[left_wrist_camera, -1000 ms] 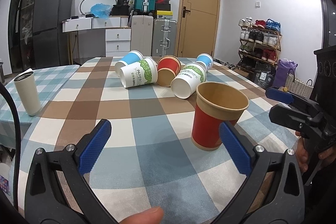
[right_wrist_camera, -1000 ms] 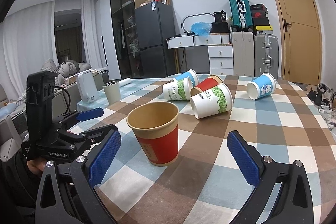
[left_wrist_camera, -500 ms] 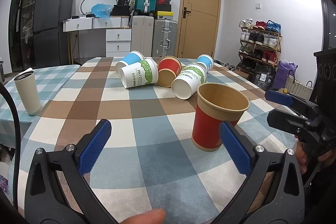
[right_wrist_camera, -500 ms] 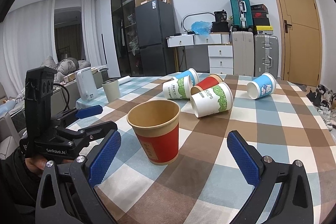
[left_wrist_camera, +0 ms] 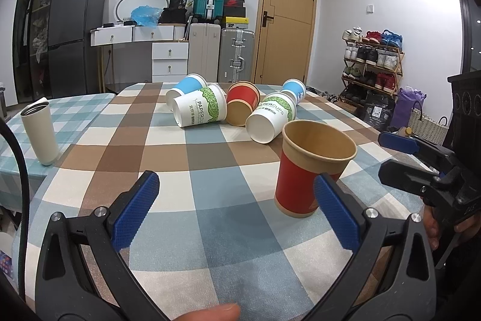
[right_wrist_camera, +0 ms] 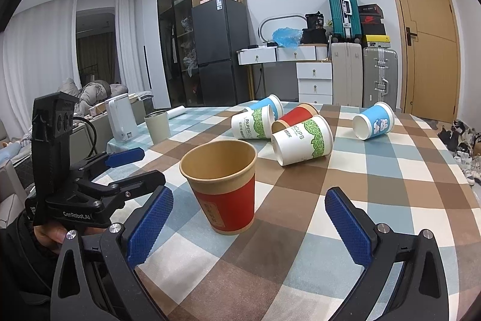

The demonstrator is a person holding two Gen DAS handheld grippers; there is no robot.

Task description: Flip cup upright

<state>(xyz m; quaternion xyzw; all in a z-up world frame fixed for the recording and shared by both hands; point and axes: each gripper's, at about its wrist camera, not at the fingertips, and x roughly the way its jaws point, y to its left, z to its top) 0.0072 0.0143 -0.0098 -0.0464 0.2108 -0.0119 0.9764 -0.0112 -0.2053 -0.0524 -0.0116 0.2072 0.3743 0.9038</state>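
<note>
red cup (right_wrist_camera: 225,185) upright, kettle (right_wrist_camera: 121,122) right-view only

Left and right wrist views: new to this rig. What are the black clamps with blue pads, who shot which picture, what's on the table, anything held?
Each clamp is a hand-held two-finger gripper with a fisheye camera looking along its fingers. One picture comes from the left gripper, the other from the right gripper; each also sees the other. Both are open and hold nothing. On the checked table a red cup stands upright. Behind it five paper cups lie on their sides, among them a leaf-print cup and a blue cup. A beige tumbler stands apart.
</note>
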